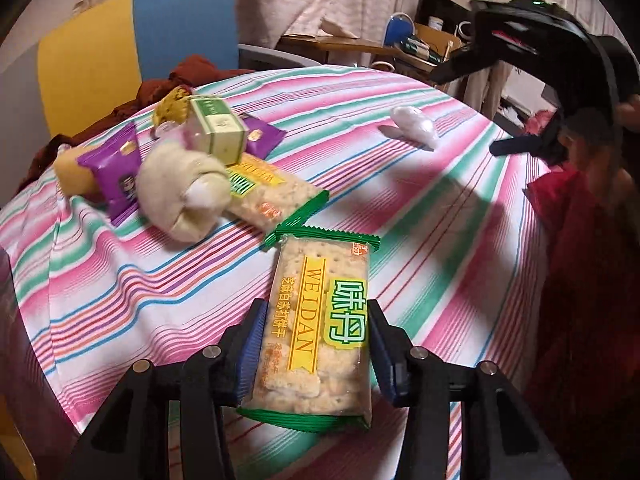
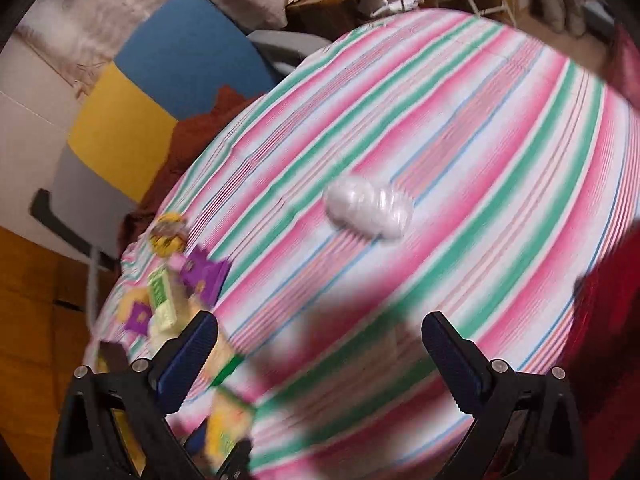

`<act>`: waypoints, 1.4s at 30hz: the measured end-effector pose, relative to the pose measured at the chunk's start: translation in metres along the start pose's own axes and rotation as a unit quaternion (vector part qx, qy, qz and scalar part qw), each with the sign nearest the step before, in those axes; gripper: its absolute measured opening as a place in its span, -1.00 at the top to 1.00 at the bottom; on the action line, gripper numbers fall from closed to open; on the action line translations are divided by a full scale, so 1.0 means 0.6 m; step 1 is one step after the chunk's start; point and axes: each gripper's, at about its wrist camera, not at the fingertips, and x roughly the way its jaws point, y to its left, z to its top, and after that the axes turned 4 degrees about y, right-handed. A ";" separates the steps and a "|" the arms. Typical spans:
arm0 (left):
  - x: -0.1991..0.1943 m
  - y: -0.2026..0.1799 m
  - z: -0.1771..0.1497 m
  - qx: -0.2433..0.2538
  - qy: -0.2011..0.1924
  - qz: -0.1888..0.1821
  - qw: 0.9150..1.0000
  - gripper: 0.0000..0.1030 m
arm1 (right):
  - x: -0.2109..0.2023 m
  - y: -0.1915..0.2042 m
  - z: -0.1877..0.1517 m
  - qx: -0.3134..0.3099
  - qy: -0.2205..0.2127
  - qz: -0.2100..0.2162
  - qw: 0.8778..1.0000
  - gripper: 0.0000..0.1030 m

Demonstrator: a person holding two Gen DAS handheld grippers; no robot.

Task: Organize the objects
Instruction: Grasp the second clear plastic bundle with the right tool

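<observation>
Jaws flanking cracker packet (image 1: 316, 328) — lengthwise, away

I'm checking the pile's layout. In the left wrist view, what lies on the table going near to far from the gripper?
Cracker packet between the left gripper fingers → second cracker packet → green-and-white box → brown cloth at the far edge.

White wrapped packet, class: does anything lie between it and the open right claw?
Nothing visible does. Only bare striped tablecloth lies between the right claw and the white wrapped packet; the snack pile sits off to the left.
</observation>
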 end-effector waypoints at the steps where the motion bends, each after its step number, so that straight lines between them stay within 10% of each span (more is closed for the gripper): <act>1: 0.001 0.001 -0.001 0.001 -0.001 0.000 1.000 0.06 | 0.006 0.004 0.014 -0.007 -0.005 -0.015 1.000 -0.99; 8: 0.003 0.005 -0.009 0.004 -0.019 -0.005 1.000 0.06 | 0.095 0.013 0.076 -0.064 0.003 -0.158 0.985 -0.52; 15: 0.008 0.000 -0.009 0.005 -0.027 -0.001 1.000 0.06 | 0.121 0.011 0.082 -0.088 0.015 -0.182 0.979 0.13; 42: -0.079 0.005 -0.024 -0.025 -0.048 0.019 0.998 0.07 | 0.079 0.080 0.053 -0.181 -0.039 -0.097 0.978 0.15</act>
